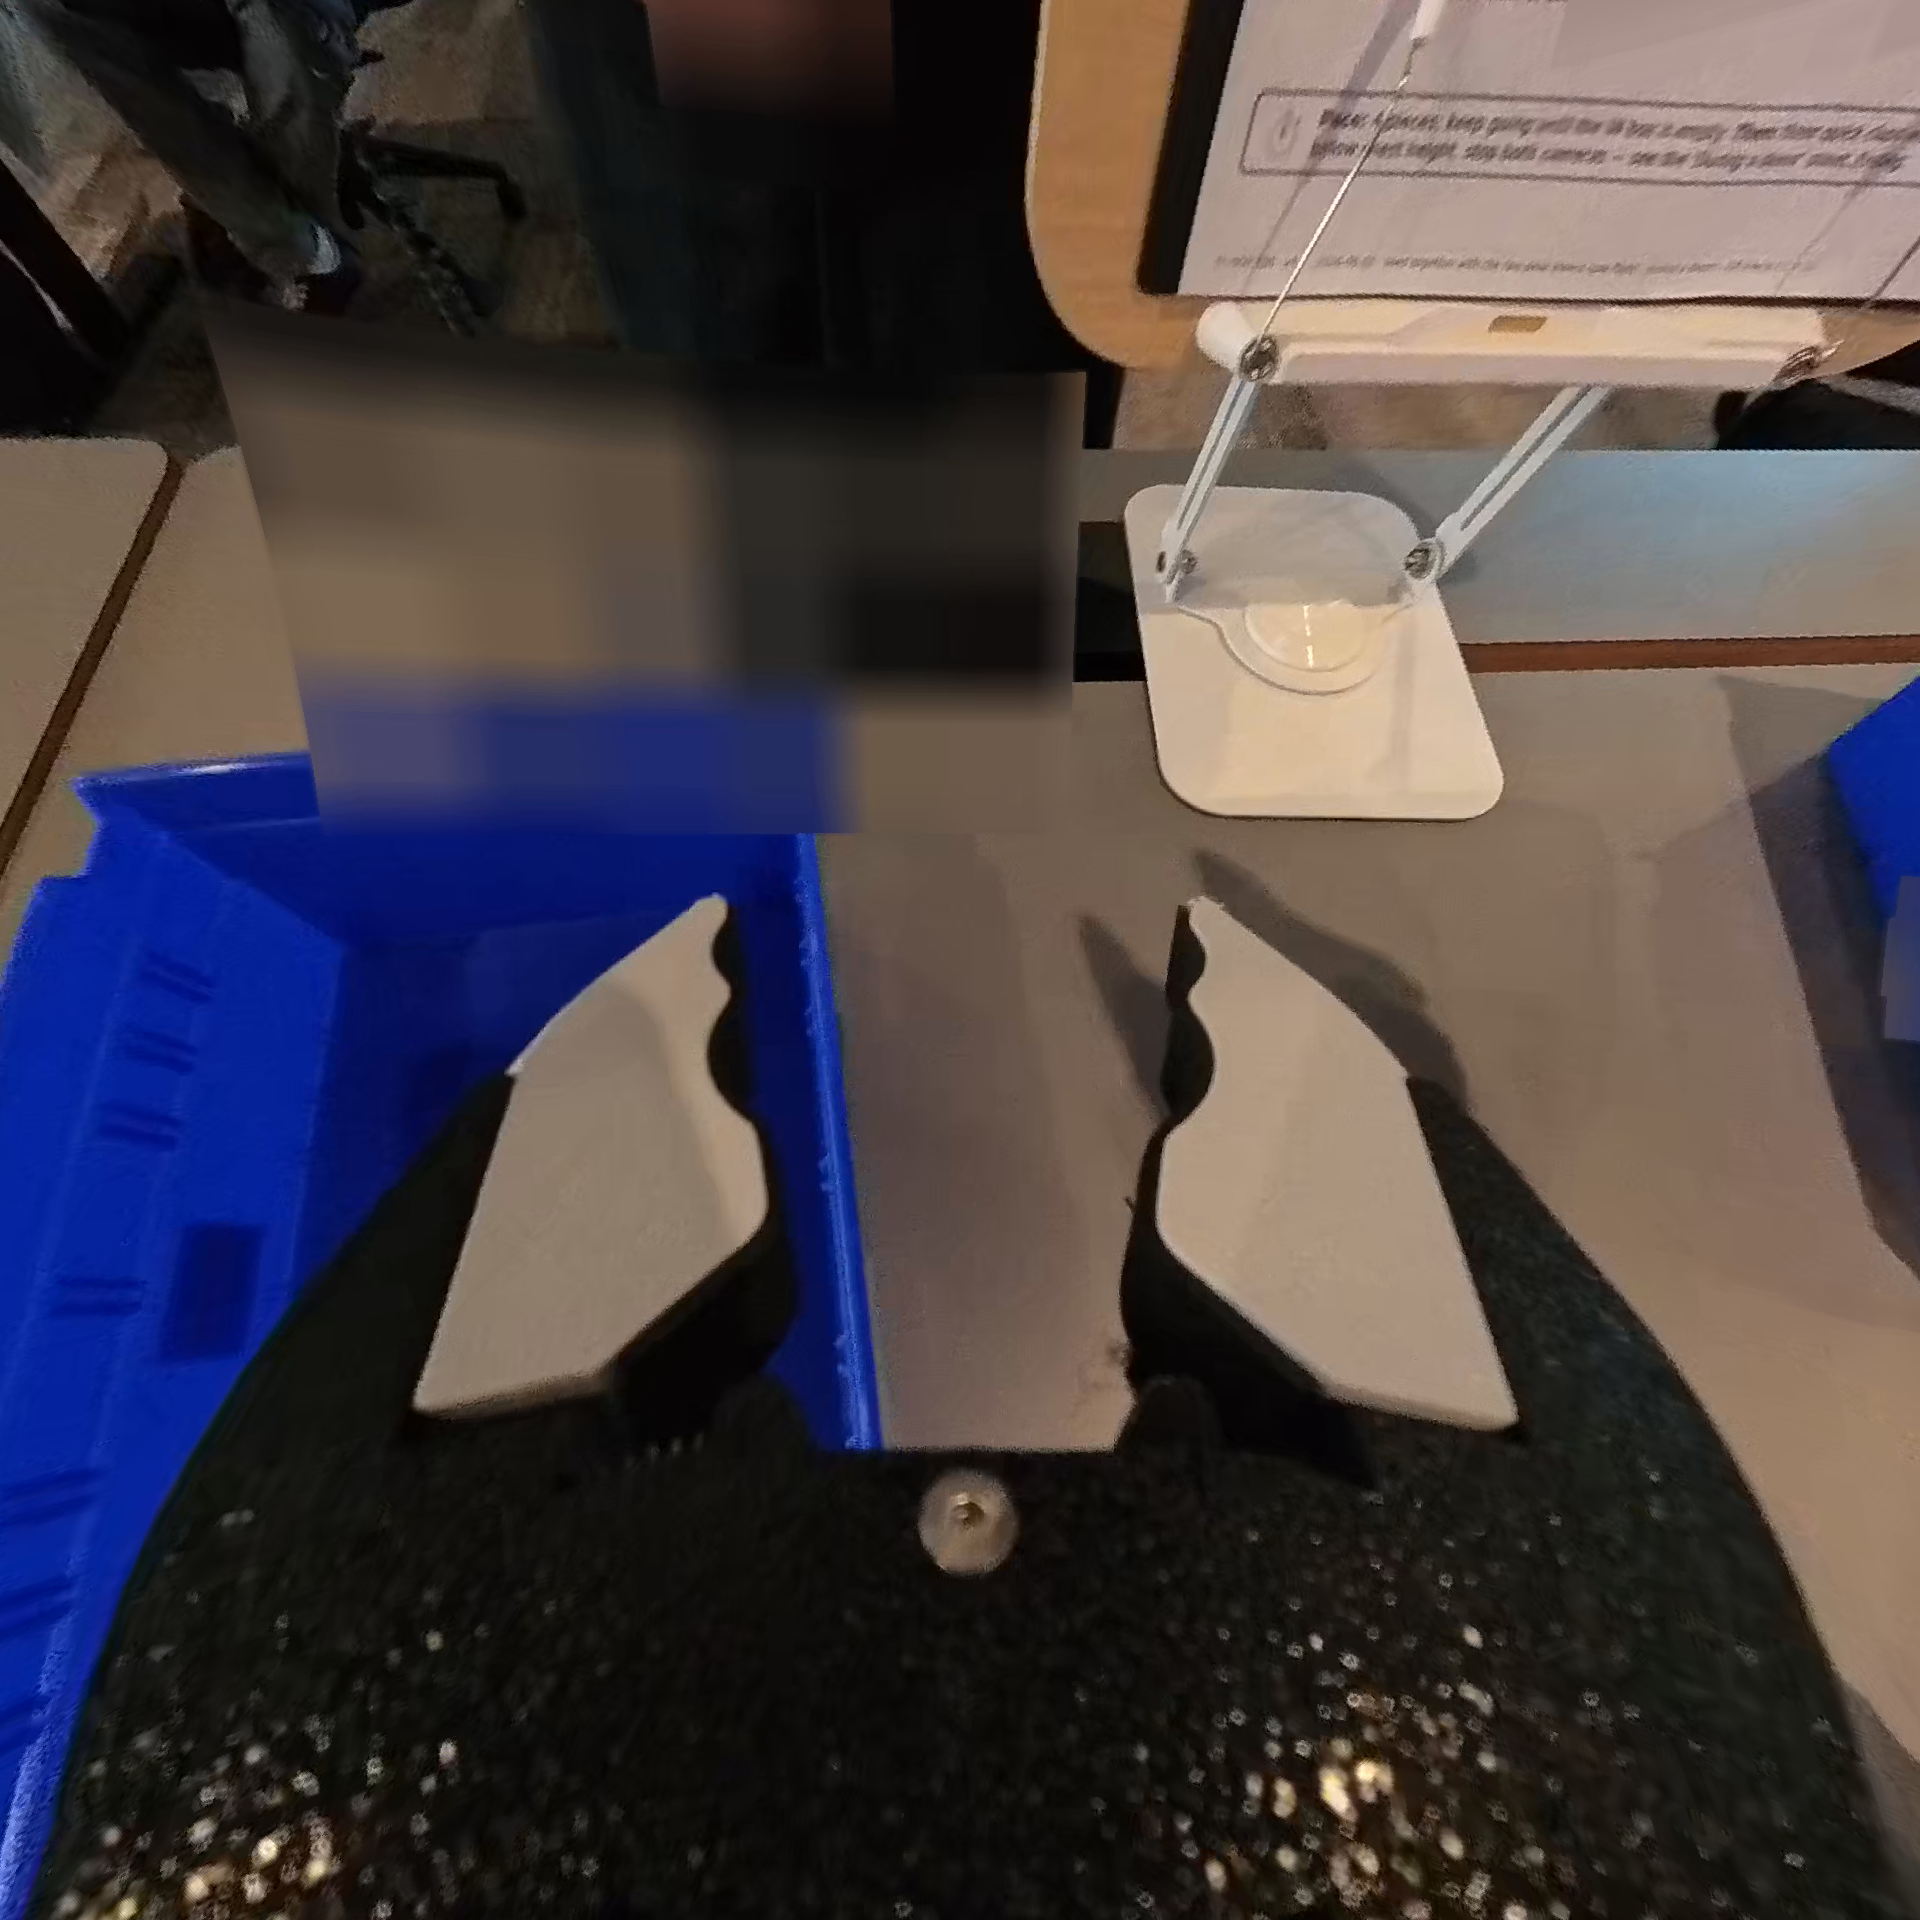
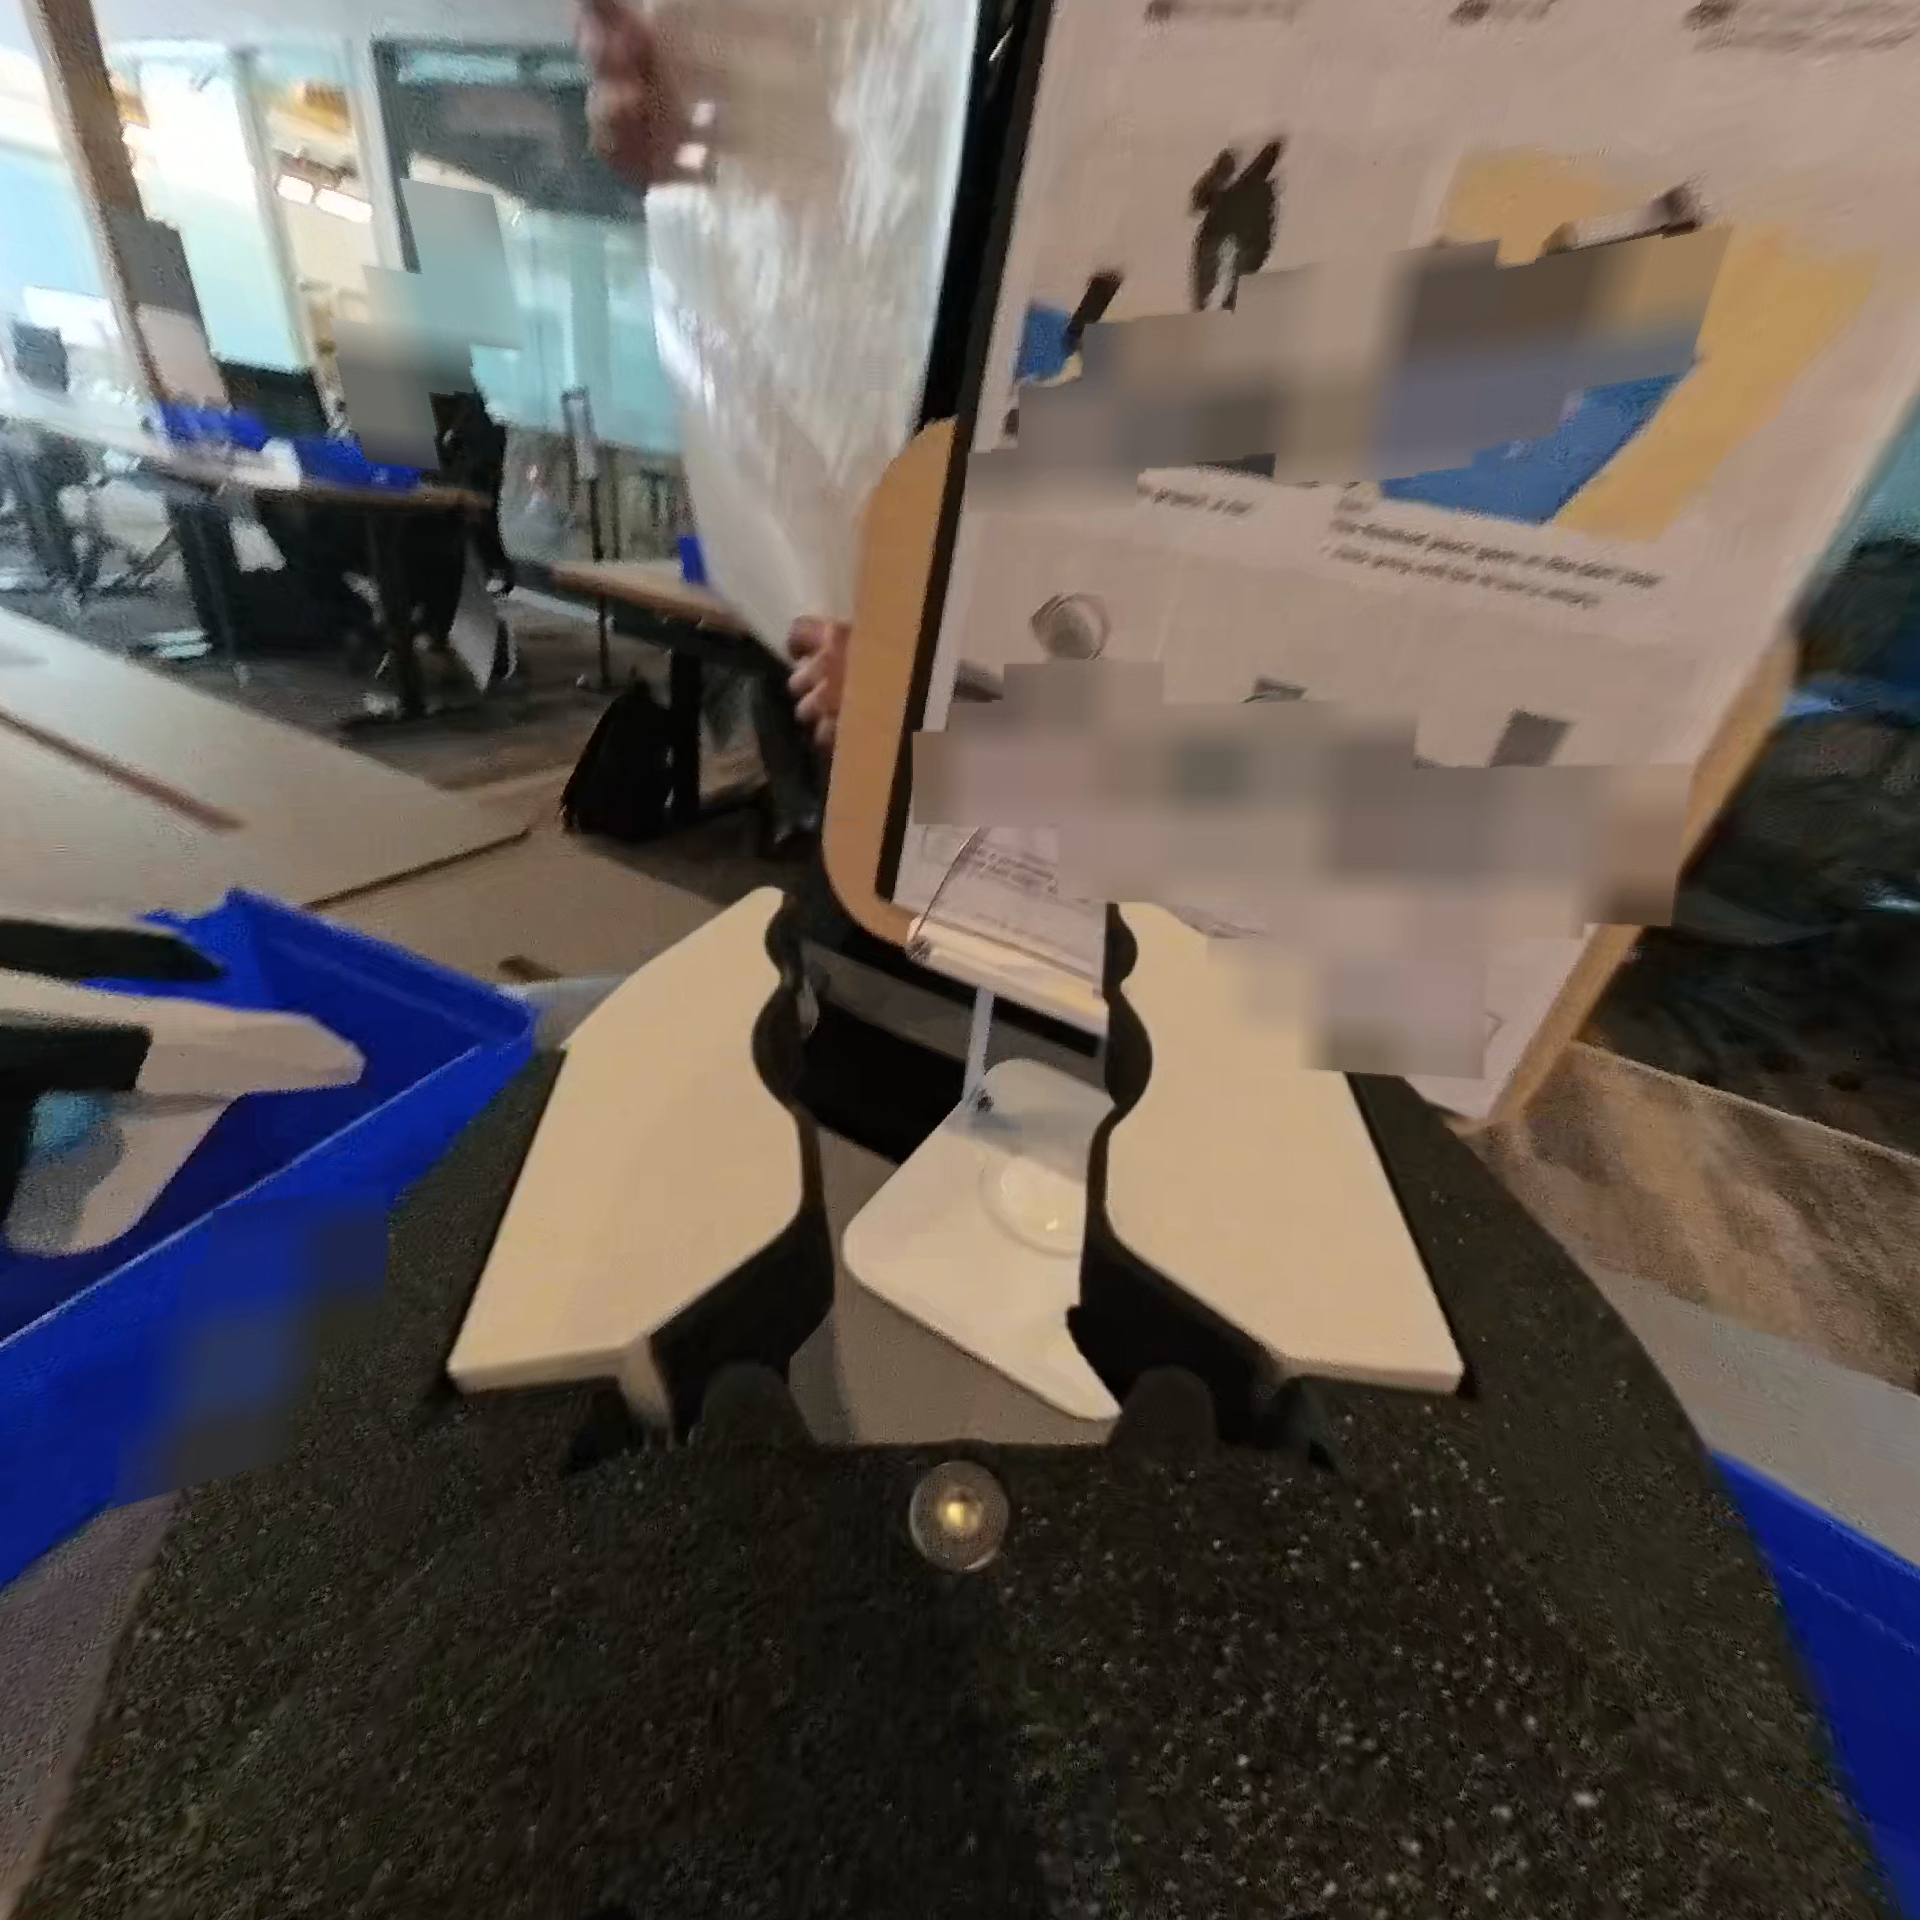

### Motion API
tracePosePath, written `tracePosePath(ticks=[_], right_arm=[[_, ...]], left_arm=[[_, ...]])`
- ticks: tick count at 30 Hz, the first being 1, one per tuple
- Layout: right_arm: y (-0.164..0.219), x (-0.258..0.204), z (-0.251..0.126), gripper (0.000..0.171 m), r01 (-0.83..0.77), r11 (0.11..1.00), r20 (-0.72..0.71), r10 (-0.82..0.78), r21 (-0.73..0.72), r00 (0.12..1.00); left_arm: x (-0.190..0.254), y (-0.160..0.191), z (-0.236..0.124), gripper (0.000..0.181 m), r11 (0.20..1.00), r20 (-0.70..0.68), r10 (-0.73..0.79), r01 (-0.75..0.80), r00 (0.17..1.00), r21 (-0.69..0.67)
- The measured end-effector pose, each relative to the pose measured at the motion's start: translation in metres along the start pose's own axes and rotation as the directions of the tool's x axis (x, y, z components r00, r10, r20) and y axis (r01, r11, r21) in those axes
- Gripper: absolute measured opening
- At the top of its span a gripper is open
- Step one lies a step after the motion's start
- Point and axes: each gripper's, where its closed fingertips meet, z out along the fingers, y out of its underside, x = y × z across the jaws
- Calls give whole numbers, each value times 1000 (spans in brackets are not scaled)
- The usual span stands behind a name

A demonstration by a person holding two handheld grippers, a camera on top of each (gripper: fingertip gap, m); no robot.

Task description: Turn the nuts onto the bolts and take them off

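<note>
While both grippers hang over the grey table, this is how things stand:

Left gripper (image 1: 956, 914): fingers spread wide, nothing between them; the left finger sits over the blue bin (image 1: 416, 1039) at the left of the frame, the right finger over bare table (image 1: 987, 1195).

Right gripper (image 2: 951, 914): fingers apart with a clear gap, holding nothing; through that gap shows the white base of the document stand (image 2: 956, 1247).

Blue bin: open-topped, its right wall running straight up between the left gripper's fingers in the left wrist view; the part of its inside that shows looks bare.

Document stand (image 1: 1320, 717): white, upper right of the left wrist view, propping a wooden board with a printed sheet (image 1: 1558, 156).

Second blue bin (image 1: 1870, 790): only a corner, at the right edge.

Other gripper in right wrist view (image 2: 208, 1049): at the left edge, over the blue bin.

Nuts and bolts: I can't spot any in either view.

Background: desks and a person in white, upper left of the right wrist view.
</note>
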Motion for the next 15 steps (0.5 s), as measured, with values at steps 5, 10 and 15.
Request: tracePosePath(ticks=[5, 10, 15], right_arm=[[-6, 36, -16, 63, -81, 992, -64, 87, 95, 994], [9, 51, -14, 63, -124, 991, -75, 128, 52, 989], [14, 42, -9, 46, -135, 991, -19, 135, 25, 991]], left_arm=[[13, -10, -3, 70, 998, -27, 36, -35, 999, 52], [30, -18, -5, 60, 991, -51, 96, -91, 994, 96], [48, -28, -12, 49, 974, -54, 175, -164, 983, 157]])
